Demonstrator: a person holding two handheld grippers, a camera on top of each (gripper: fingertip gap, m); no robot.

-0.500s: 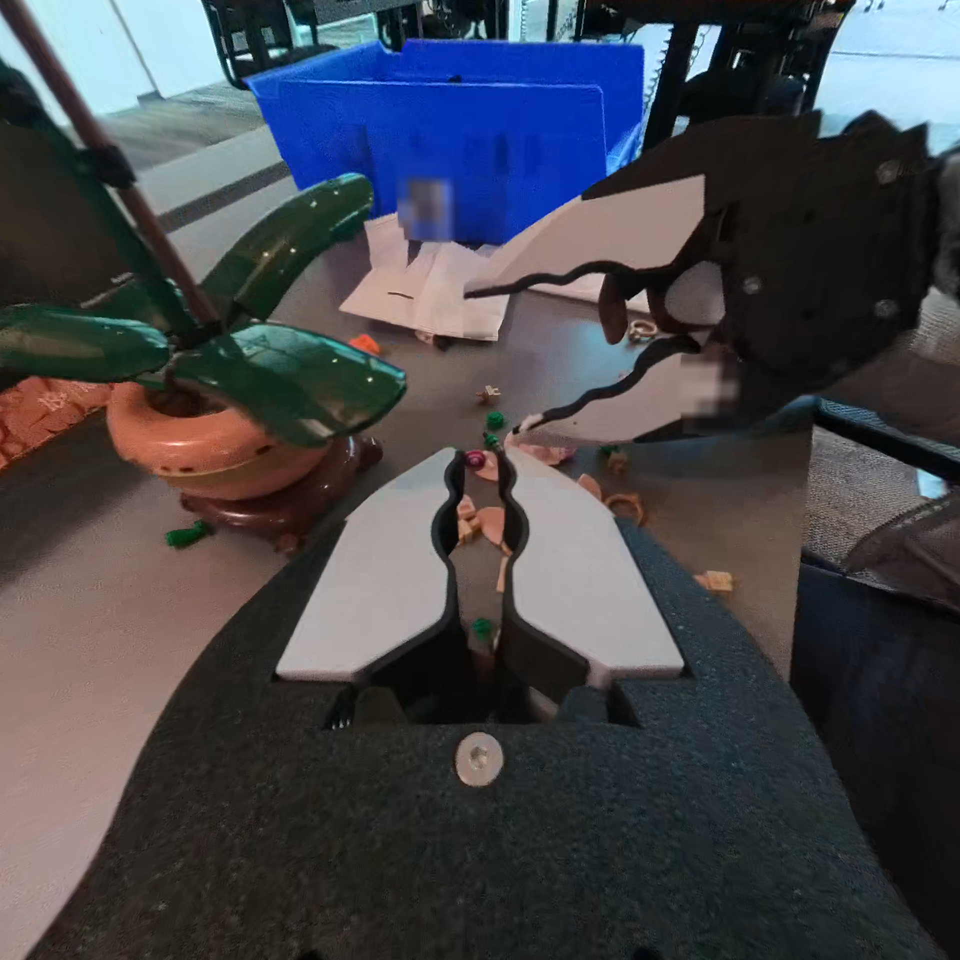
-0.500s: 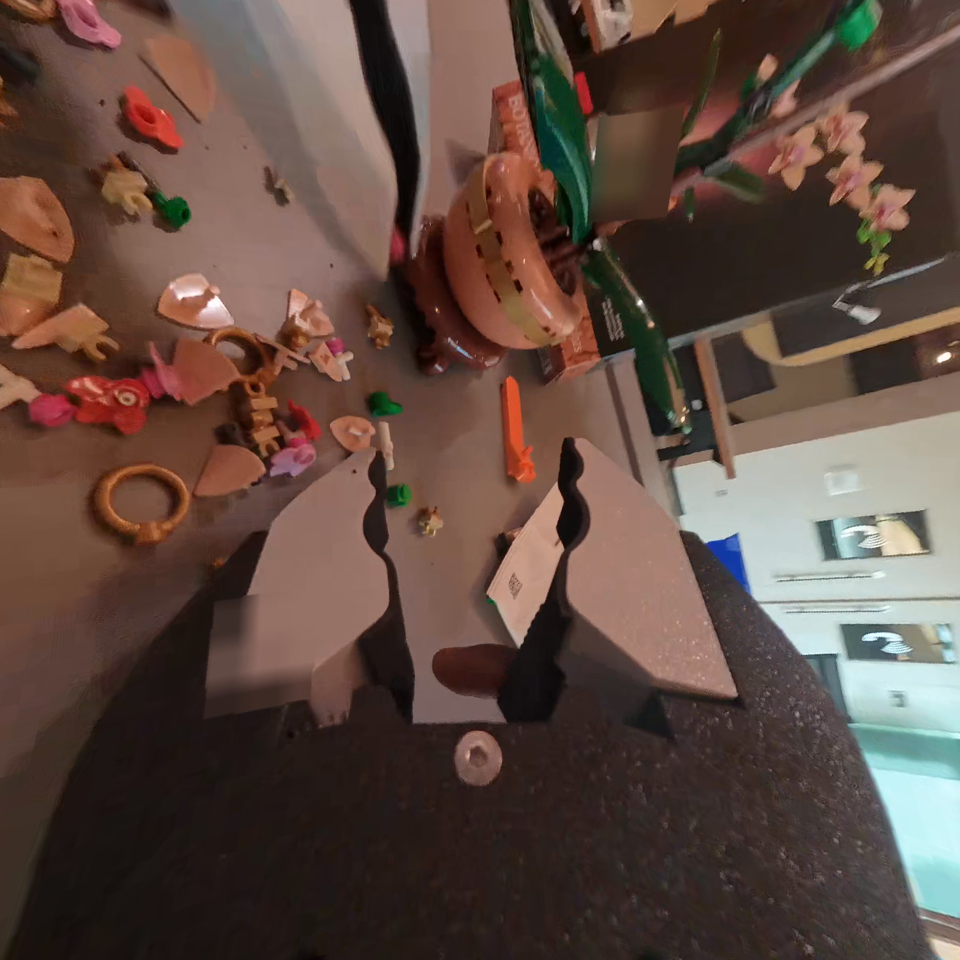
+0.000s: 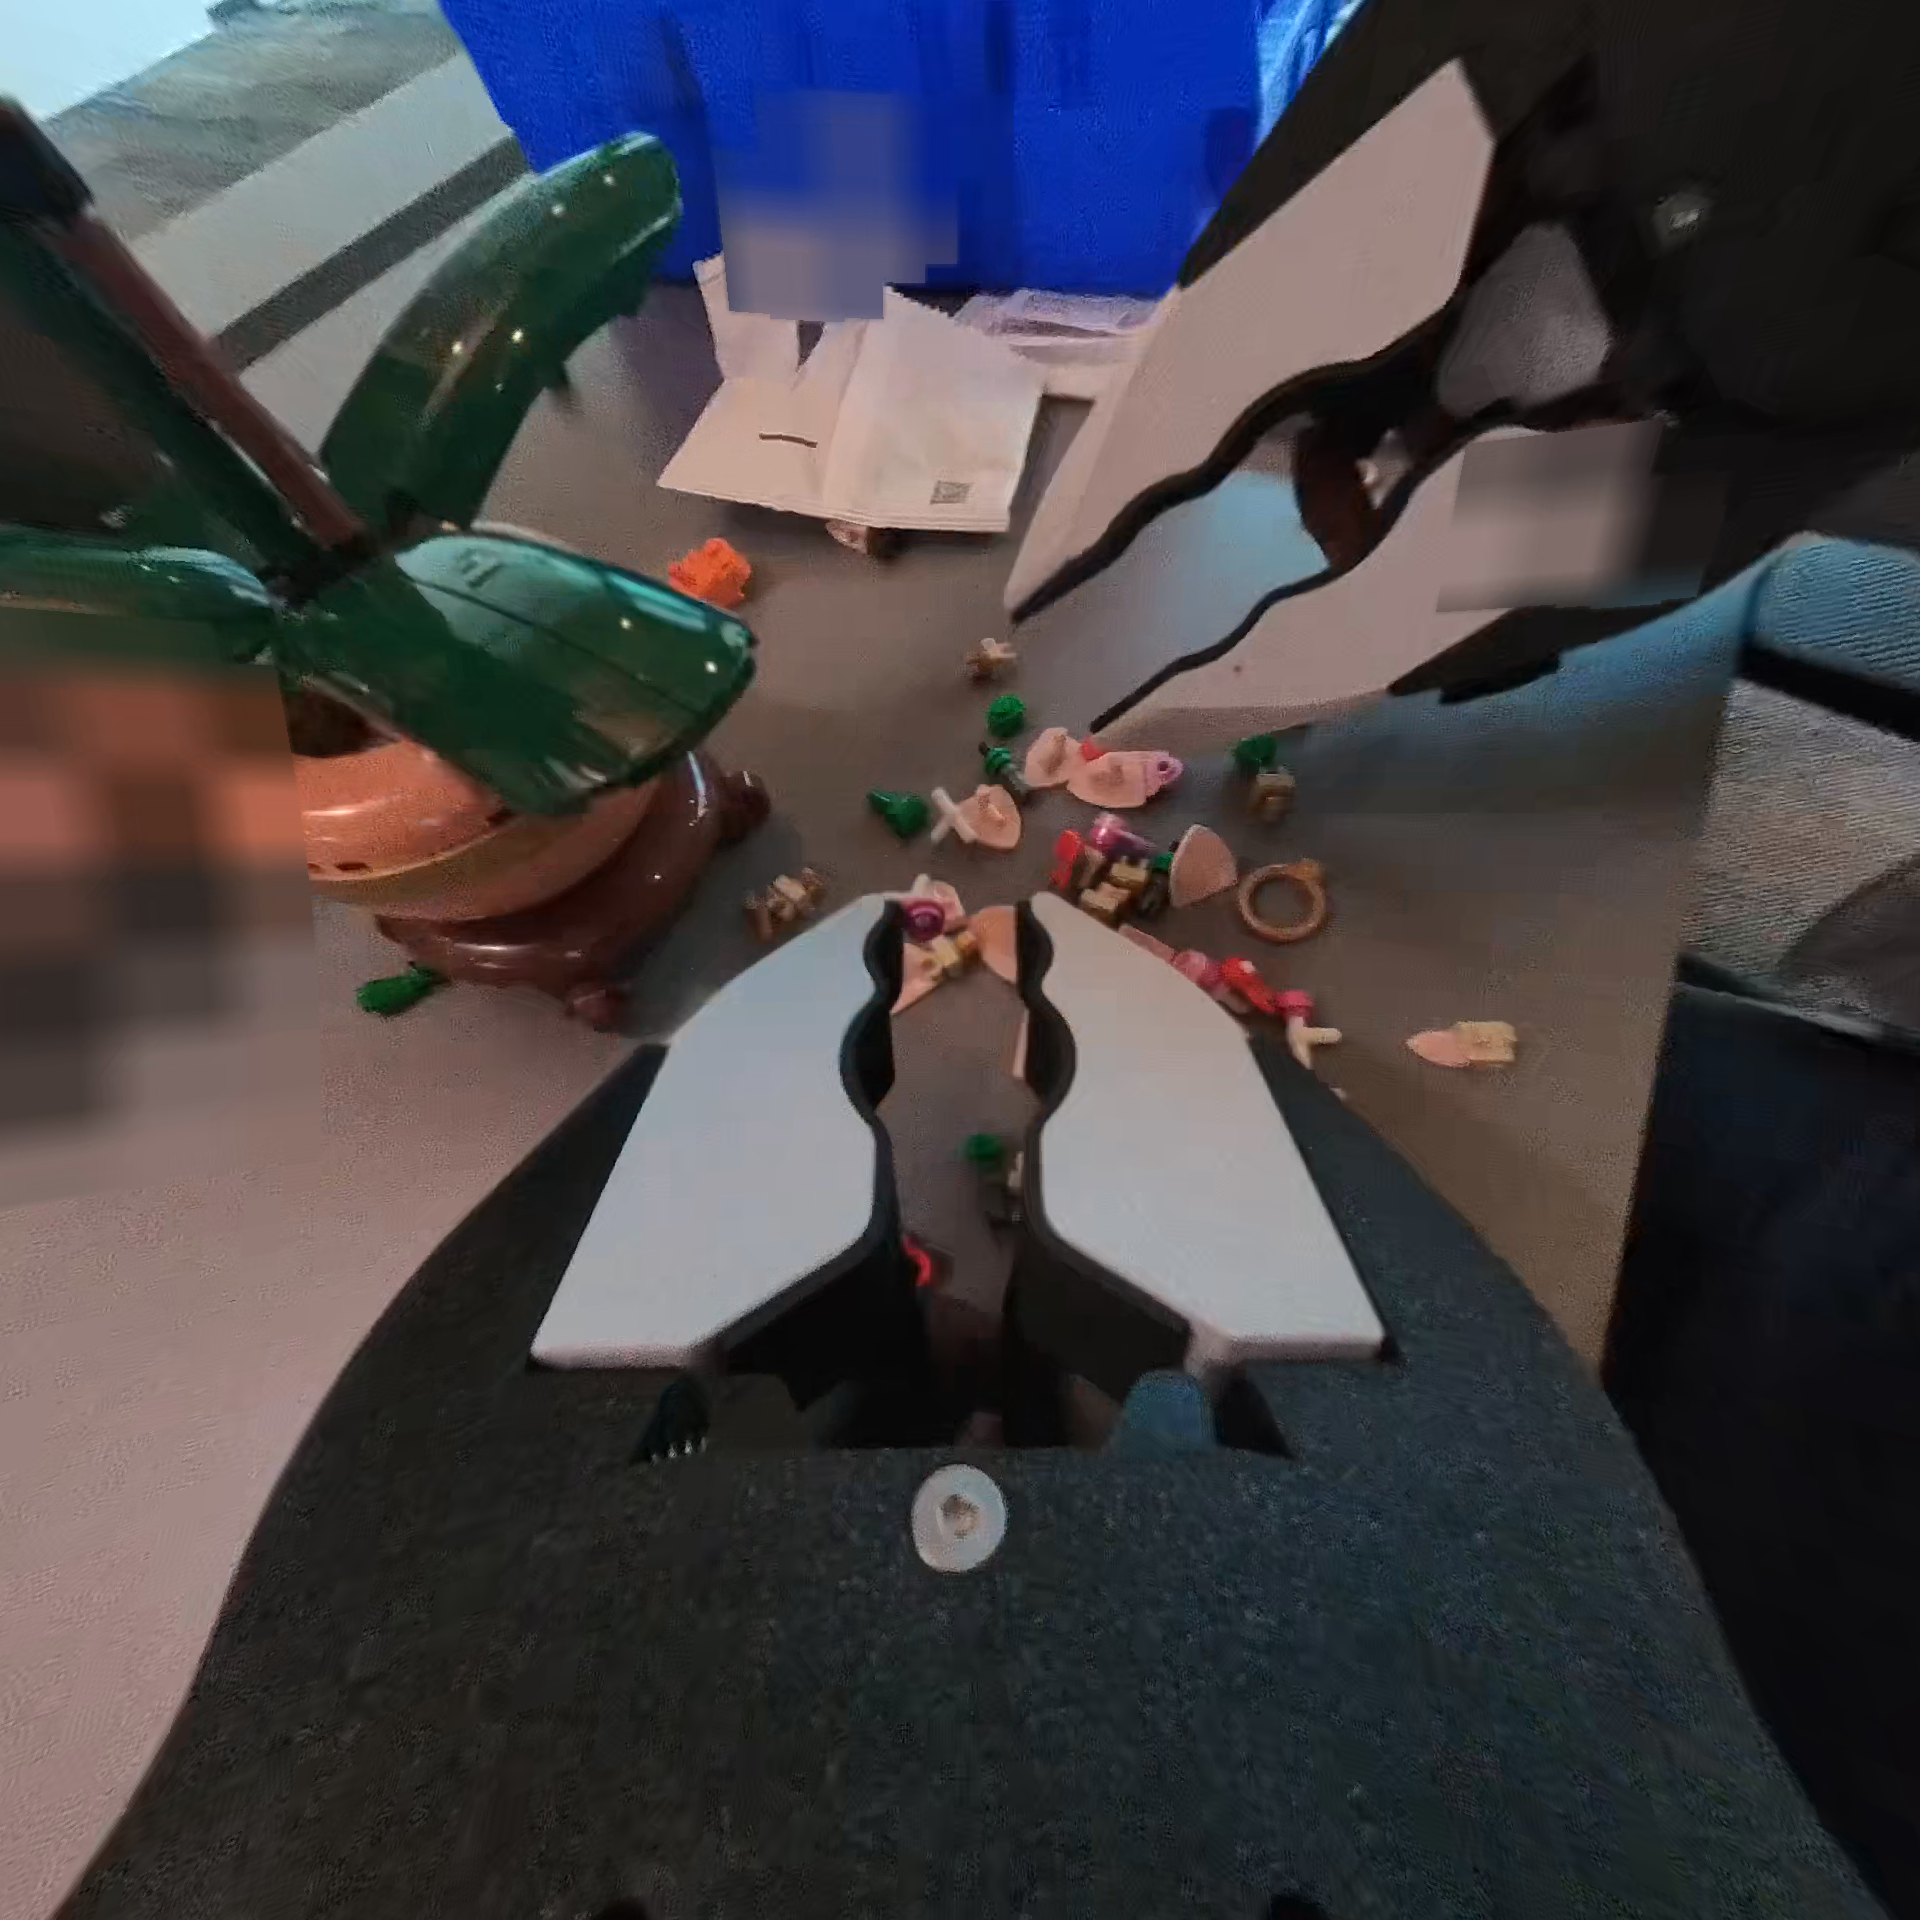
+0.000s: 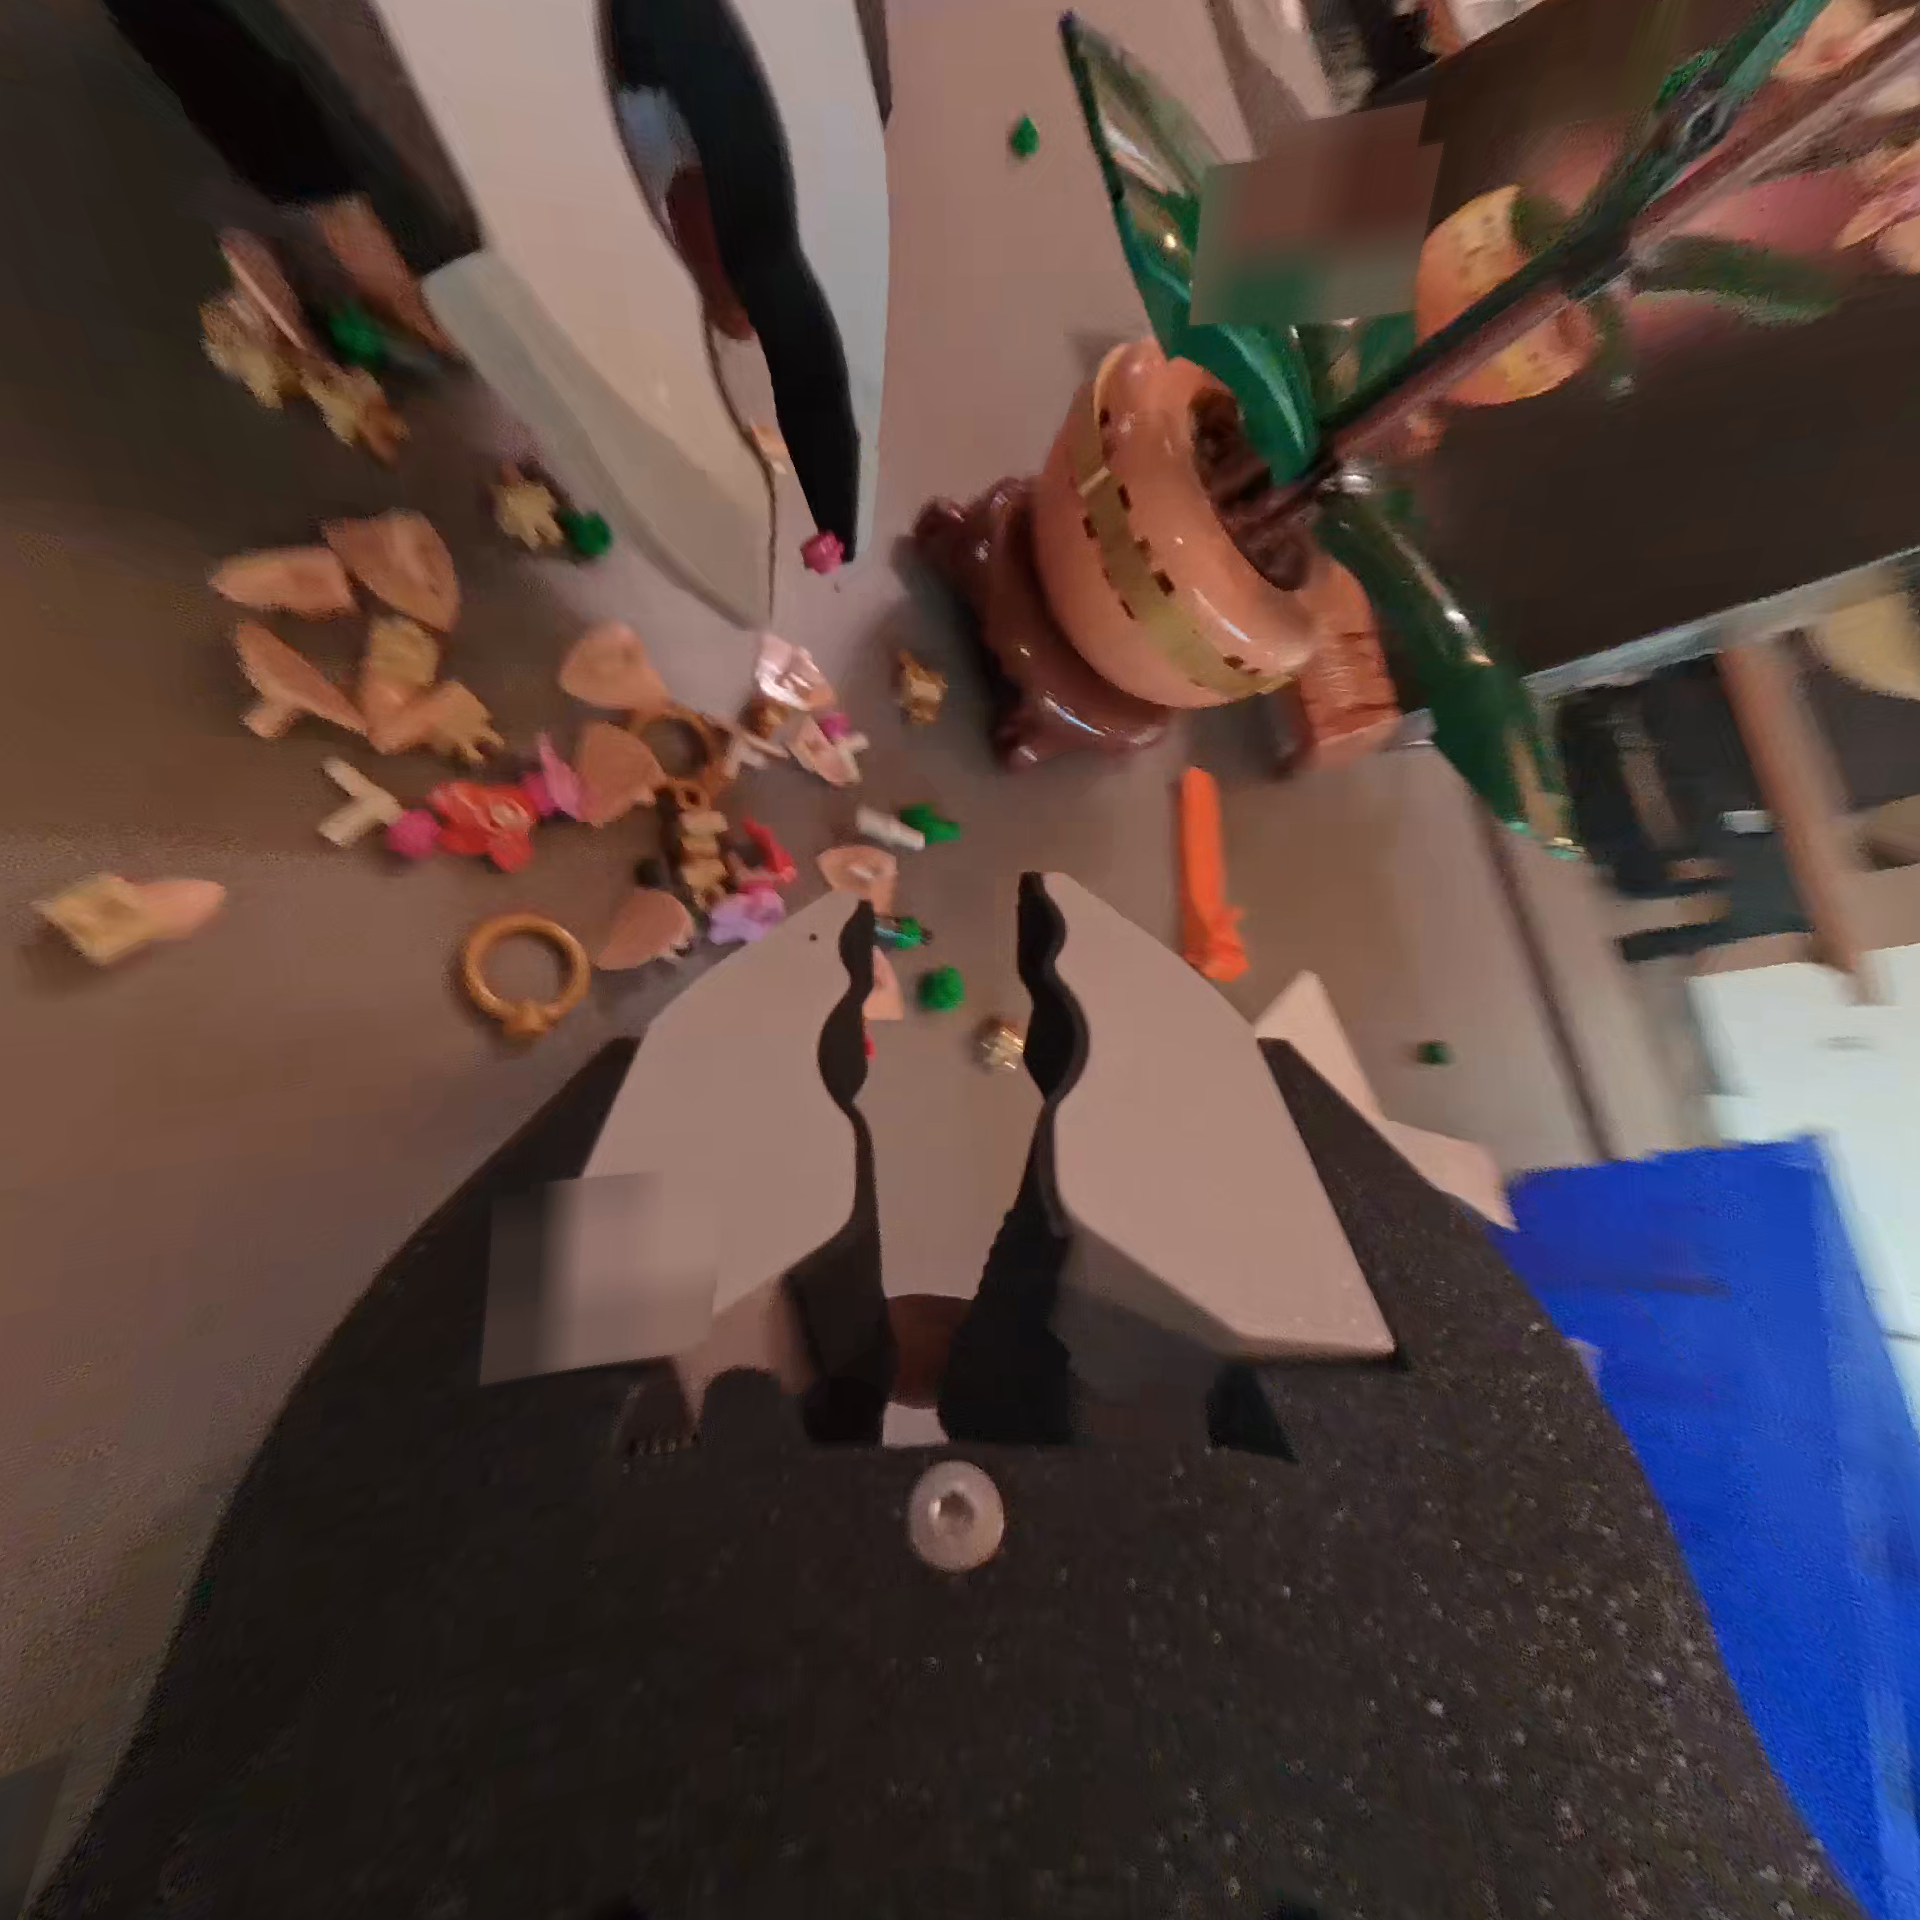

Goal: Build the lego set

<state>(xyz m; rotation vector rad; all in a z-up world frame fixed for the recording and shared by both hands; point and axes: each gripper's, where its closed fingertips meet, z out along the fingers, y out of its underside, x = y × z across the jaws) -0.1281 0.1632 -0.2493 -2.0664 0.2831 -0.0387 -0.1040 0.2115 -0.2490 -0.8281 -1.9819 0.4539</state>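
A Lego plant stands at left: a salmon pot [image 3: 447,831] on a brown base, with dark green leaves [image 3: 561,665]; it also shows in the right wrist view [image 4: 1143,582]. Loose pink, tan, green and red pieces [image 3: 1101,873] lie scattered on the grey table [image 3: 1455,935]. My left gripper [image 3: 958,909] hovers low over them, jaws a little apart, with a small magenta piece [image 3: 920,920] against its left fingertip; whether it is held is unclear. My right gripper [image 4: 945,899] is partly open and empty at the tips, over small green pieces [image 4: 940,987]. It shows at upper right in the left wrist view [image 3: 1049,670].
A blue bin [image 3: 1039,135] and white paper bags [image 3: 883,436] sit at the table's far side. An orange piece [image 4: 1205,862] lies near the pot, a gold ring [image 4: 525,971] beside the pile. A dark chair [image 3: 1818,727] stands at the table's right edge.
Both grippers have moved lower and closer to the pile. My left jaws have opened slightly. My right jaws have narrowed a good deal.
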